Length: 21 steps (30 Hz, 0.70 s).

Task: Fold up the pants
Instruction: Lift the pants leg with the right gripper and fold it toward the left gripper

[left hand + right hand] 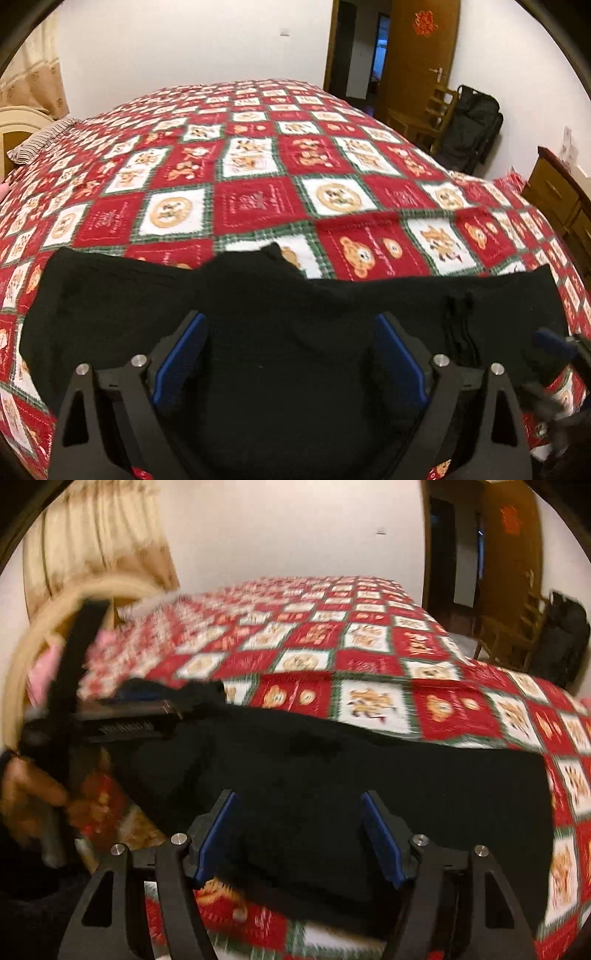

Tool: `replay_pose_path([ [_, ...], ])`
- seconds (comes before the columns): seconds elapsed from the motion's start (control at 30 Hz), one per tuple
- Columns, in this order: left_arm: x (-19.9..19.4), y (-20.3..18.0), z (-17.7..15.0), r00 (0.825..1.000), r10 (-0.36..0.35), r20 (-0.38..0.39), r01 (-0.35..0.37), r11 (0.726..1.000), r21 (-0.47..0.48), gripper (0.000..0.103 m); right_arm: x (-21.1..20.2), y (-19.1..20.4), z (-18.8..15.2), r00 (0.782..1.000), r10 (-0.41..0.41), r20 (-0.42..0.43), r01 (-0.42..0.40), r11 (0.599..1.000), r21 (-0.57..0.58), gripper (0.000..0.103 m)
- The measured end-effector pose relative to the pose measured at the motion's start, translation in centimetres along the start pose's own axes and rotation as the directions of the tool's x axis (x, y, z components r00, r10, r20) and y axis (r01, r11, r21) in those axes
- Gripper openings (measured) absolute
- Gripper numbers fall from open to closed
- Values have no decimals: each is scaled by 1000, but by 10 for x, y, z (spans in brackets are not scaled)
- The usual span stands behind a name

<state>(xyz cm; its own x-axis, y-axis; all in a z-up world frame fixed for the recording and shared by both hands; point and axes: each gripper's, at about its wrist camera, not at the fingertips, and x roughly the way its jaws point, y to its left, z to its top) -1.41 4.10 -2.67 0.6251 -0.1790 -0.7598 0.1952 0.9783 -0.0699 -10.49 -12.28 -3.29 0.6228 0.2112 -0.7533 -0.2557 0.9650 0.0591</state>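
1. Two hand-held grippers hover over black pants [280, 317] lying on a bed covered with a red, white and green patchwork quilt [258, 173] printed with teddy bears.
2. Seen from the left wrist, the left gripper [290, 332] has its blue-padded fingers [181, 354] spread wide, with only dark cloth showing in the gap between them; whether they touch the fabric is unclear.
3. Seen from the right wrist, the right gripper [299, 816] is likewise spread wide above the pants [332, 794], gripping nothing.
4. Pants lie across the near edge of the bed as a broad, dark, folded band, with an uneven far edge rising to a small peak near the middle in the left view.
5. At the left edge of the right view, the other gripper appears blurred beside the person's hand [26, 794].
6. Behind the bed are a white wall, a cream curtain [96, 539], a brown wooden door [421, 55], a wooden chair [428, 114] and a black bag [472, 129].
7. Both views are motion-blurred.
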Motion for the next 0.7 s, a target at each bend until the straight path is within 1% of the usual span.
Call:
replay_pose_path([
  [0.07, 1, 1, 0, 1000, 23, 2, -23, 1000, 12, 94, 15, 9, -4, 999, -4, -41, 3, 1000, -23, 70],
  [0.1, 1, 1, -1, 999, 36, 2, -36, 999, 22, 94, 20, 13, -6, 998, -27, -51, 25, 999, -42, 70],
  [0.17, 2, 2, -2, 999, 54, 5, -54, 998, 36, 94, 22, 19, -12, 997, -68, -44, 63, 994, -90, 70],
  [0.2, 1, 3, -3, 999, 54, 6, -54, 998, 38, 94, 23, 19, -12, 997, -69, -46, 64, 994, -93, 70],
  [0.27, 2, 5, -2, 999, 47, 1, -47, 998, 29, 94, 21, 12, -11, 997, -62, -46, 59, 996, -65, 59],
  [0.33, 3, 7, -2, 999, 38, -4, -37, 999, 17, 94, 16, -3, -8, 999, -22, -43, 22, 1000, 0, 37],
  [0.37, 2, 7, -3, 999, 36, -4, -36, 999, 16, 94, 13, -13, -6, 999, 16, -42, -14, 999, 52, 30],
  [0.4, 2, 8, -3, 999, 36, -2, -36, 999, 16, 94, 13, -16, -5, 999, 30, -43, -26, 997, 72, 19],
  [0.43, 1, 8, -3, 999, 39, 0, -39, 999, 15, 94, 12, -18, -4, 998, 37, -43, -33, 996, 83, 18],
  [0.53, 2, 10, -2, 999, 47, 0, -47, 999, 2, 94, 8, -9, -1, 999, 25, -23, -23, 998, 62, 13],
  [0.7, 1, 13, -2, 999, 50, 0, -50, 999, -4, 94, -3, -2, 6, 998, 58, 32, -60, 995, 75, 12],
])
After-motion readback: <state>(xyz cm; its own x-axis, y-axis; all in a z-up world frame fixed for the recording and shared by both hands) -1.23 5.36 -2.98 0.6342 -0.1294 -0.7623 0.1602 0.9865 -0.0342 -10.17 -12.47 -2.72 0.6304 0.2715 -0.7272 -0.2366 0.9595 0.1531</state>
